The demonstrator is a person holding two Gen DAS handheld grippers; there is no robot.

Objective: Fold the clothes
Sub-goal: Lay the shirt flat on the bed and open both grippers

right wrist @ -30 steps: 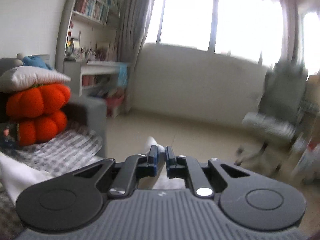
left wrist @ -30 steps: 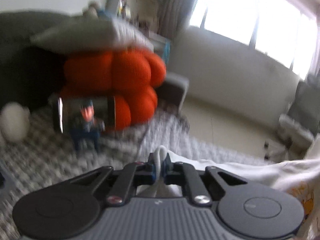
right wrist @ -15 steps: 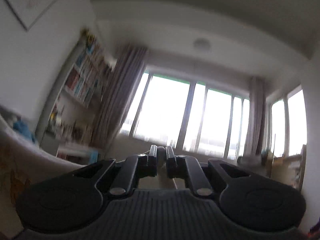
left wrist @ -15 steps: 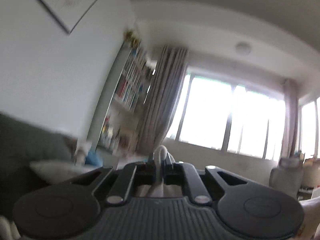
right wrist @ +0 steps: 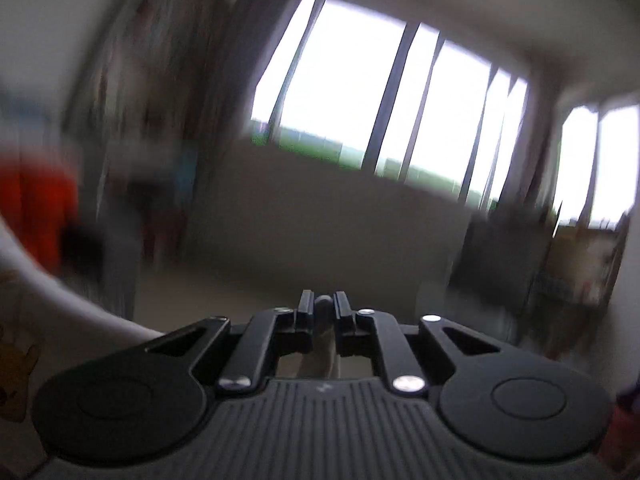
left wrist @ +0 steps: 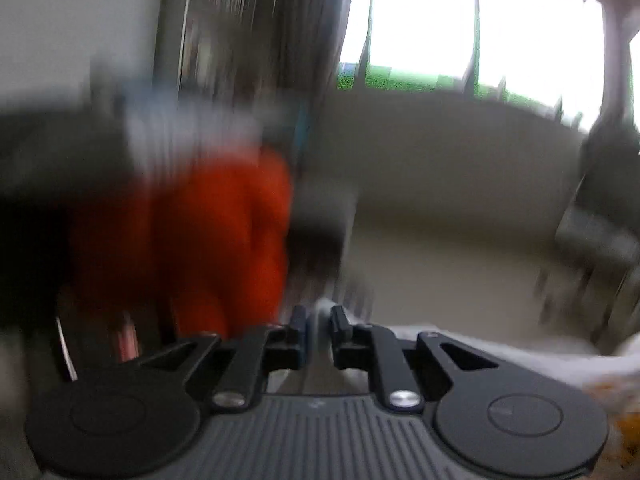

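**Kid:** What is the left claw (left wrist: 319, 322) doing?

**Helper:** It is pinching a fold of the white shirt (left wrist: 500, 350). Its two fingers are sitting close together with cloth poking up between them, though they have just been opening a tiny bit. The rest of the shirt is hanging off to its right.

**Kid:** What is that orange thing?

**Helper:** That looks like an orange cushion (left wrist: 224, 240), far behind the claw. Everything is looking smeary because the hands are swinging fast.

**Kid:** And the right claw (right wrist: 323, 312)?

**Helper:** It is pinching another bit of the same shirt, nearly closed on a small bunch of cloth. The shirt is stretching away to its left.

**Kid:** Why are both holding it?

**Helper:** I think they are keeping the shirt spread between them, so it can be laid flat and folded neatly.
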